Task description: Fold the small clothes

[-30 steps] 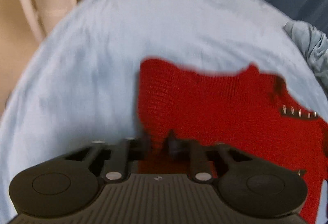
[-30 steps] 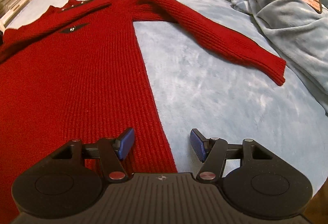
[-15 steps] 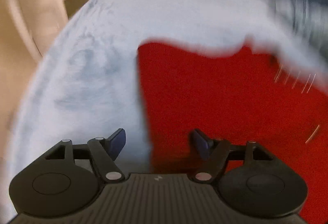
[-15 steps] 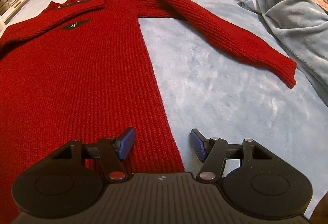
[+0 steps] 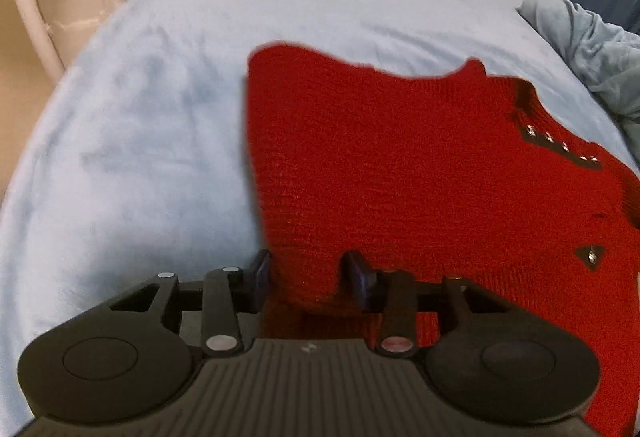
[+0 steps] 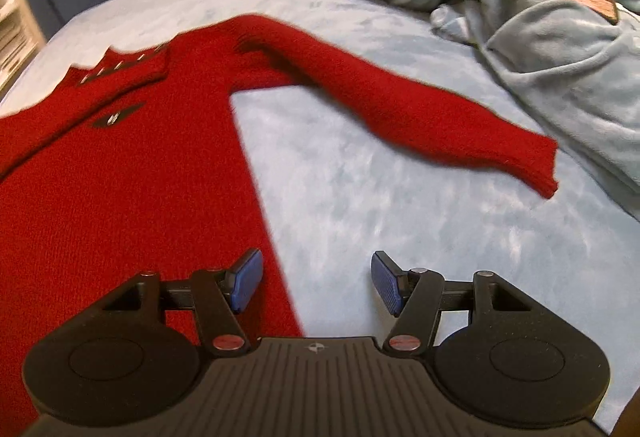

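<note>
The red knit sweater lies flat, front up, on the pale blue bedspread, presumably spread out so that a fold can be made along a clean line. Its left edge runs straight away from the left gripper, which suggests that side is already turned in.

Left gripper: jaws closing, with a bunched ridge of the sweater's near edge standing between the fingers. The pads look to be at the knit on both sides, but a firm pinch cannot be confirmed. Most of the garment lies ahead and to the right of it.

Right gripper: jaws apart, nothing between them but bedspread. The sweater's side seam passes just at its left finger; the body lies to its left. The outstretched sleeve runs ahead and rightward, its cuff well apart from the gripper, near the crumpled grey-blue blanket.

Judgement: the sleeve fold is the likely next step.
</note>
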